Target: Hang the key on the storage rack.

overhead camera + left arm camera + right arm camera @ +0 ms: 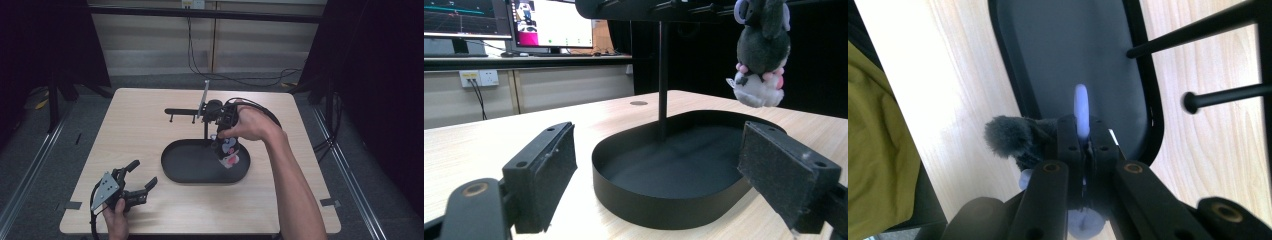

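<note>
While the small grey-and-white plush toy is pinched by its lilac loop in the closed right claw above the black oval metal tray, slippage is risked; the left claw is rested wide open, empty, near the worktop's front-left corner.

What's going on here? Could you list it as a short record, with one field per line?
Setting: wooden table
Tray: black oval tray, nothing lying in it
Stand: black stand rising from the tray, with a pegged crossbar
Toy: small plush toy, hanging above the tray
Right gripper: shut on the toy's pale ring
Left gripper: open, holding nothing, near the table's front left corner
</note>
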A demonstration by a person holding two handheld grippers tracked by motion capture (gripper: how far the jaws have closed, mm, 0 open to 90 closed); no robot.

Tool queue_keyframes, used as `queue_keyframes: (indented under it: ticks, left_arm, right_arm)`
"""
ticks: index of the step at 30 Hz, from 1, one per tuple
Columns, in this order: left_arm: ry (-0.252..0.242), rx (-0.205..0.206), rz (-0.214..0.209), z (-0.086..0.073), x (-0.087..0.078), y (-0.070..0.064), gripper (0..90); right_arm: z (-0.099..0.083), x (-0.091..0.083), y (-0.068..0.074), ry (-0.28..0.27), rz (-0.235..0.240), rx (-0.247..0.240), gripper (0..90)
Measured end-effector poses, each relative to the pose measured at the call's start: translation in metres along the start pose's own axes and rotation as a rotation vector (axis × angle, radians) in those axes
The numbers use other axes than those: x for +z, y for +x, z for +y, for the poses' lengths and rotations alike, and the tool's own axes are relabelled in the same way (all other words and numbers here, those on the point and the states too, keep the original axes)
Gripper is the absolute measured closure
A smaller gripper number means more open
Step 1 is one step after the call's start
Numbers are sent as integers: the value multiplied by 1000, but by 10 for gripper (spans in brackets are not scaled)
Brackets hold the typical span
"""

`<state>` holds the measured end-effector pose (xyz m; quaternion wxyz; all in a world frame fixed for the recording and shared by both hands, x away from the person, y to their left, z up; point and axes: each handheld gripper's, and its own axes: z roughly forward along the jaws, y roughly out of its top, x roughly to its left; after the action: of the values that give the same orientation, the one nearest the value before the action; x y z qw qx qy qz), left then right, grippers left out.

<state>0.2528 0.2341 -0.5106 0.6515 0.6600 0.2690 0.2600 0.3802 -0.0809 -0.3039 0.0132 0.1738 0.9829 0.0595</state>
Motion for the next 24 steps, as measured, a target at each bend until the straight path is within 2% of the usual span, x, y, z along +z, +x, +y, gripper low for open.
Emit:
queue_keyframes:
  ticks: [2,10,18,24]
  left_arm:
    - [0,0,0,0,0,0,152]
    - [-1,-7,1,0,0,0,153]
    - [-4,-7,2,0,0,0,153]
    - [-4,-7,-1,0,0,0,152]
  right_arm:
    - [0,-1,-3,-3,-14,5,878]
    - [10,-3,-13,36,5,-14,878]
    - [12,-2,-28,83,-6,10,878]
    - [15,-1,-37,75,2,17,877]
